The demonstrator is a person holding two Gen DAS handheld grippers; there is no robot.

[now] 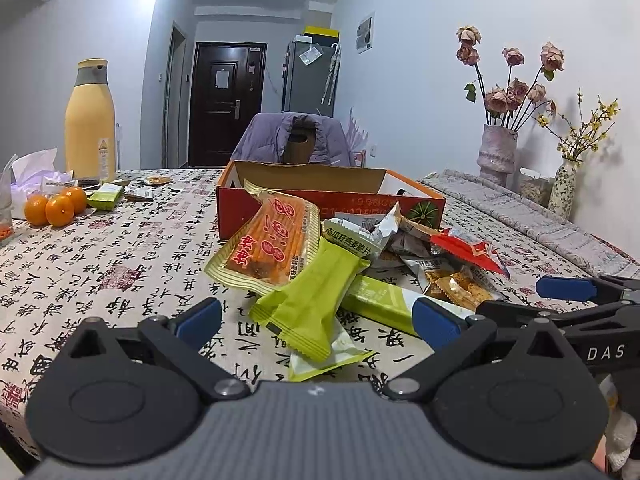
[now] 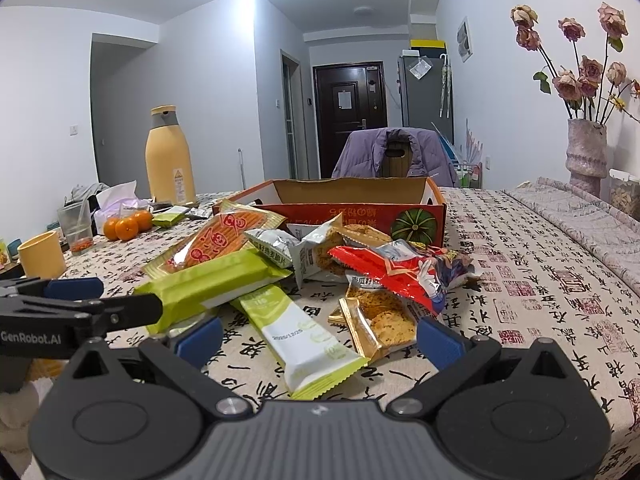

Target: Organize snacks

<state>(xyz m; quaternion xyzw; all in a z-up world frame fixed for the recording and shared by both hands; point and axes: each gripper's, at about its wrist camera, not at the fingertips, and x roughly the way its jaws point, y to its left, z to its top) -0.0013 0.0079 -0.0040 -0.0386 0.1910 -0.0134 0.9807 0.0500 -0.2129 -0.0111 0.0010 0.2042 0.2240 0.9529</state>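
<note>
The left tongs (image 1: 316,318) are spread wide and hold nothing; their blue-padded fingers (image 1: 199,317) flank a lime-green wrapper (image 1: 310,300) that lies on the surface (image 1: 120,264) in front of them. The right tongs (image 2: 320,338) are likewise spread and empty, with a white-and-green bar packet (image 2: 308,338) lying lengthwise between their tips and a clear cracker pack with gold edges (image 2: 376,320) just beside it on the right.

The snacks sit in a loose heap on the calligraphy-print cloth, right in front of an open red cardboard box (image 2: 400,216) (a green pumpkin is printed on its near wall). An orange-striped biscuit pack (image 1: 272,240) leans against the box's near wall, its lower end overlapped by the lime-green wrapper. A red foil bag (image 2: 384,272) lies over the silver sachets and the cracker pack on the heap's right side.

Well apart, on the left part of the surface, stand a yellow flask (image 1: 90,128) and three tangerines (image 1: 54,206), with a few small packets near them. A vase of dried roses (image 1: 498,152) stands at the far right, and a purple jacket (image 2: 396,152) hangs over a chair behind the box.
</note>
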